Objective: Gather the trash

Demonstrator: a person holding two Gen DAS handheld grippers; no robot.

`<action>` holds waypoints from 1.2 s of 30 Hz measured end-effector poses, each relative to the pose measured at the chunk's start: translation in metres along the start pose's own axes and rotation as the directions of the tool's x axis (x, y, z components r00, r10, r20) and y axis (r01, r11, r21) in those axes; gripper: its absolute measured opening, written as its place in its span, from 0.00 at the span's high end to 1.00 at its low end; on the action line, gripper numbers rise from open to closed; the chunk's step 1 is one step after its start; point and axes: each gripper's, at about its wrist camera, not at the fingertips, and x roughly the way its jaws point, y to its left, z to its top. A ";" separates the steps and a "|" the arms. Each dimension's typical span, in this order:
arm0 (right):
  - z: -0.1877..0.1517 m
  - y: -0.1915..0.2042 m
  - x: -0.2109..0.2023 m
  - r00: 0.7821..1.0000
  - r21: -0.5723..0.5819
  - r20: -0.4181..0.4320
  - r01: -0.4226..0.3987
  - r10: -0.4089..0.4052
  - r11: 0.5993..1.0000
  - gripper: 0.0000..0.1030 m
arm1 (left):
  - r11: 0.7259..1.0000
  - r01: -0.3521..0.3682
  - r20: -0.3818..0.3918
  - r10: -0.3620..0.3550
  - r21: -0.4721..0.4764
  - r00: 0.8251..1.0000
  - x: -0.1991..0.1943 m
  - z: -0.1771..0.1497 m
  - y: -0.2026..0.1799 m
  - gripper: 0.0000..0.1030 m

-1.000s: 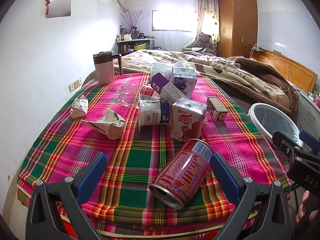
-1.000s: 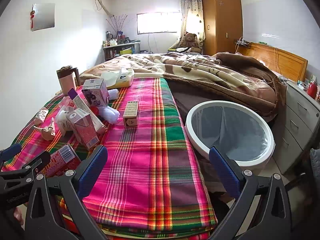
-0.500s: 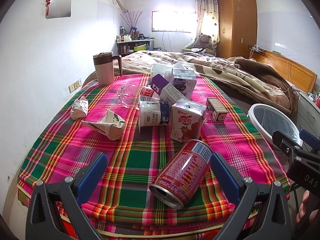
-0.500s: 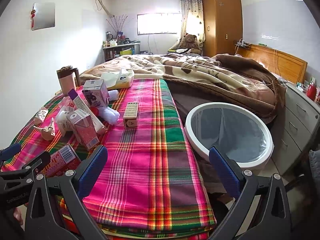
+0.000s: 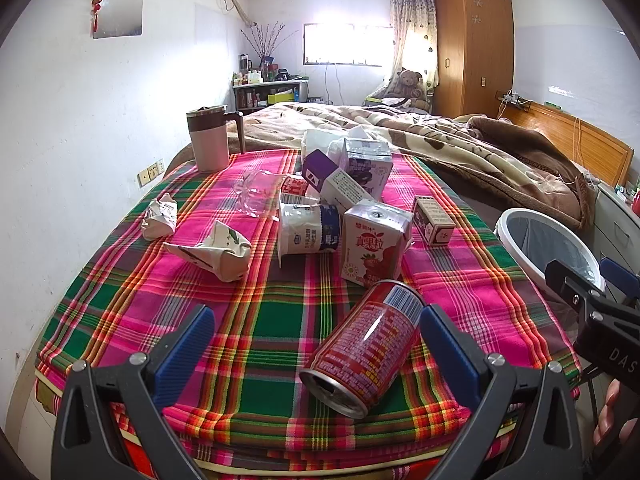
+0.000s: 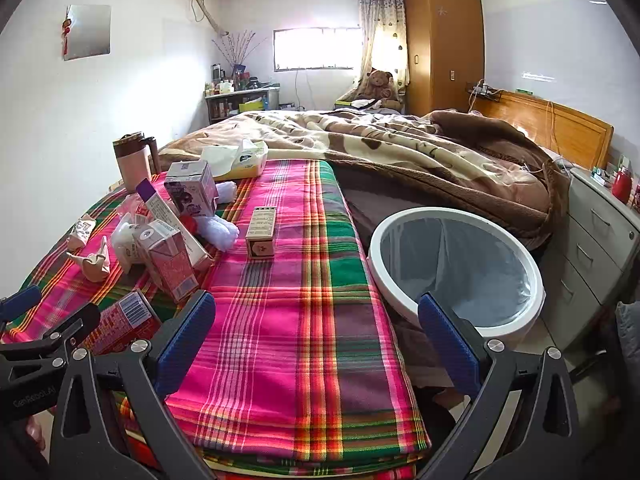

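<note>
A red drink can [image 5: 366, 344] lies on its side on the plaid cloth [image 5: 168, 304], between my left gripper's [image 5: 316, 340] open fingers, near the right one. Behind it stand a pink juice carton [image 5: 374, 248], a white yoghurt cup [image 5: 308, 234], a purple-and-white carton [image 5: 336, 182], a small box [image 5: 434, 220] and crumpled paper [image 5: 212, 250]. The white-rimmed bin [image 6: 460, 272] stands beside the bed at right. My right gripper [image 6: 316, 344] is open and empty over the cloth's near edge, left of the bin.
A pink mug with a brown lid [image 5: 208, 140] stands at the cloth's far left. A tissue pack [image 6: 236, 158] lies at the far edge. A brown blanket [image 6: 420, 160] covers the bed behind. Grey drawers [image 6: 600, 236] stand at right.
Almost nothing has moved. The left view has shifted very slightly; both grippers stay open.
</note>
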 end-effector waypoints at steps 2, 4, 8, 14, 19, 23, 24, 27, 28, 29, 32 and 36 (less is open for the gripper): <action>0.000 0.000 0.000 1.000 -0.002 0.001 0.001 -0.001 1.000 0.00 | 1.000 0.000 0.000 0.000 0.001 1.000 0.000 0.000 0.000 0.00; 0.000 0.001 0.000 1.000 -0.002 0.001 0.001 -0.001 1.000 0.00 | 1.000 0.000 0.000 0.000 0.000 1.000 0.000 0.000 0.000 0.00; 0.000 0.000 -0.001 1.000 -0.002 0.001 0.003 -0.003 1.000 0.00 | 1.000 0.000 0.000 0.000 0.000 1.000 0.000 0.000 0.000 0.00; 0.001 0.000 0.000 1.000 -0.002 0.000 0.003 -0.003 1.000 0.00 | 1.000 0.000 0.000 0.000 0.001 1.000 0.000 0.000 0.000 0.00; 0.000 0.001 0.000 1.000 -0.003 0.001 0.004 -0.004 1.000 0.00 | 1.000 0.000 0.001 0.000 0.001 1.000 0.000 0.000 0.000 0.00; 0.001 0.001 0.000 1.000 -0.005 0.001 0.004 -0.004 1.000 0.00 | 1.000 0.001 -0.001 -0.001 0.001 1.000 0.001 0.000 0.001 0.00; 0.001 0.000 0.000 1.000 -0.005 0.001 0.005 -0.005 1.000 0.00 | 1.000 0.001 -0.002 -0.001 0.002 1.000 0.001 0.000 0.001 0.00; 0.001 0.000 0.000 1.000 -0.006 0.000 0.006 -0.006 1.000 0.00 | 1.000 0.000 -0.004 0.000 0.002 1.000 0.003 0.000 0.002 0.00; 0.001 0.001 0.001 1.000 -0.007 -0.001 0.007 -0.007 1.000 0.00 | 1.000 0.000 -0.004 0.000 0.003 1.000 0.003 0.000 0.001 0.00; 0.001 0.001 0.001 1.000 -0.008 -0.002 0.007 -0.007 1.000 0.00 | 1.000 0.000 -0.003 0.000 0.003 1.000 0.003 -0.001 0.001 0.00; 0.002 0.002 0.003 1.000 -0.013 -0.005 0.008 -0.008 1.000 0.00 | 1.000 0.000 -0.007 0.000 0.004 1.000 0.006 -0.001 0.002 0.00; 0.003 0.003 0.006 1.000 -0.018 -0.009 0.010 -0.010 1.000 0.00 | 1.000 0.008 -0.016 -0.008 0.009 1.000 0.012 -0.002 0.003 0.00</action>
